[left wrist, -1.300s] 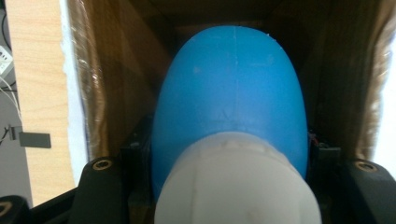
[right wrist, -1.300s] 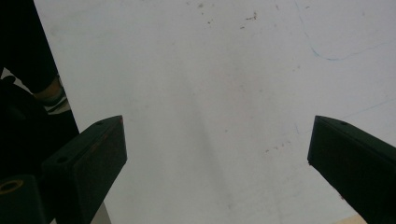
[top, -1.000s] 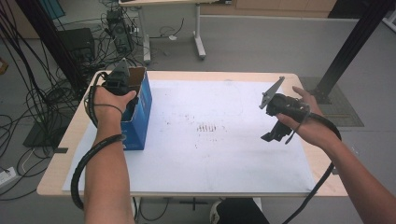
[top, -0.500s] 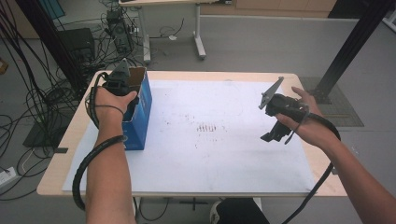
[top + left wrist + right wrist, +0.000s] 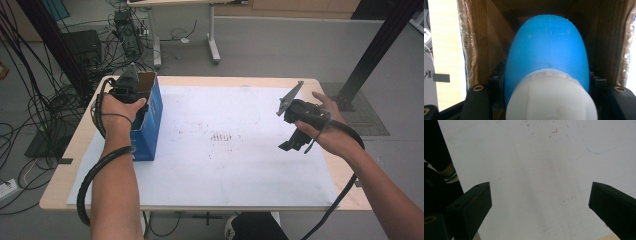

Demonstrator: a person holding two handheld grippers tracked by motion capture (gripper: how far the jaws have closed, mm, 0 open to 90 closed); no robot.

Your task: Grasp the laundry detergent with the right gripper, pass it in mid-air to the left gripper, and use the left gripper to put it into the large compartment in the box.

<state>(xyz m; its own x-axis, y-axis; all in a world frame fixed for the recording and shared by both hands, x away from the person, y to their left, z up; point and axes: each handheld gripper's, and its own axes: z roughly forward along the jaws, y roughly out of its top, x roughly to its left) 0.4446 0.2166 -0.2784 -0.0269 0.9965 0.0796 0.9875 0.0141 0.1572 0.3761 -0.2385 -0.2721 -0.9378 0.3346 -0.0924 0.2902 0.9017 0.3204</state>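
Note:
A blue bottle (image 5: 547, 47) with a white cap (image 5: 551, 97) sits between the jaws of my left gripper (image 5: 546, 86), which is shut on its sides. It is down inside a brown cardboard interior (image 5: 486, 37). From above, my left gripper (image 5: 131, 86) points into the open top of a blue box (image 5: 151, 125) at the table's left side. My right gripper (image 5: 294, 142) hovers over the right part of the white sheet (image 5: 225, 165). In its own view my right gripper (image 5: 540, 200) is open, its jaws wide apart over bare white paper with nothing between them.
The wooden table (image 5: 65, 165) carries the large white sheet with faint marks (image 5: 222, 136) at its middle. Cables trail from both grippers off the near edge. Another desk's legs (image 5: 212, 35), cables and a black post (image 5: 372, 45) stand on the floor beyond.

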